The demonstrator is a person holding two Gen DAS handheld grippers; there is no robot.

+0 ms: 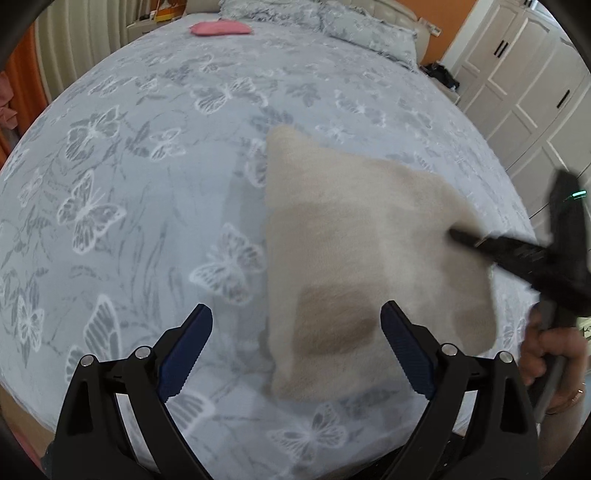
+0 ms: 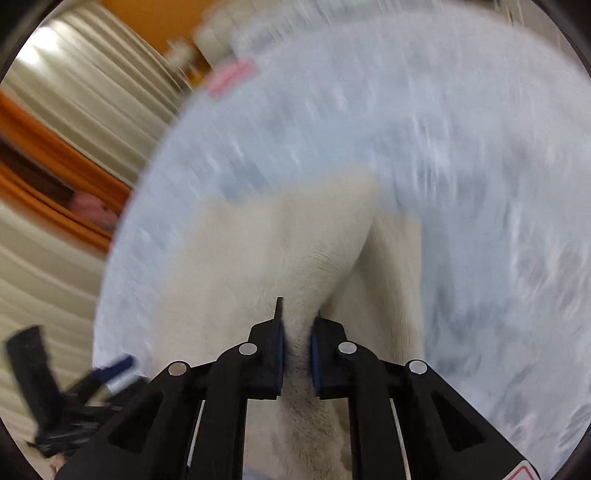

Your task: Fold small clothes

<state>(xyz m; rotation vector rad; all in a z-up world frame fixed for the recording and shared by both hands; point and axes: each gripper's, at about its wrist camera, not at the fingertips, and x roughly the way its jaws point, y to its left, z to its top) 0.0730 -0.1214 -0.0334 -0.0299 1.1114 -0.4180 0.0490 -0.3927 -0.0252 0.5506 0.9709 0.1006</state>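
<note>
A small cream garment (image 1: pixel 369 251) with a darker brown patch lies on the bed, partly lifted at its right side. My left gripper (image 1: pixel 295 343) is open and empty, its blue pads just above the garment's near edge. My right gripper (image 2: pixel 298 332) is shut on a bunched fold of the cream garment (image 2: pixel 266 251) and holds it up off the bed. In the left wrist view the right gripper (image 1: pixel 458 234) reaches in from the right, its tip at the cloth's right edge. The right wrist view is blurred by motion.
The bed has a grey-blue butterfly-print cover (image 1: pixel 147 184). A folded pink item (image 1: pixel 221 28) lies at the far end by the pillows (image 1: pixel 332 22). White wardrobes (image 1: pixel 524 92) stand to the right. Pleated curtains (image 2: pixel 74 92) hang on the left.
</note>
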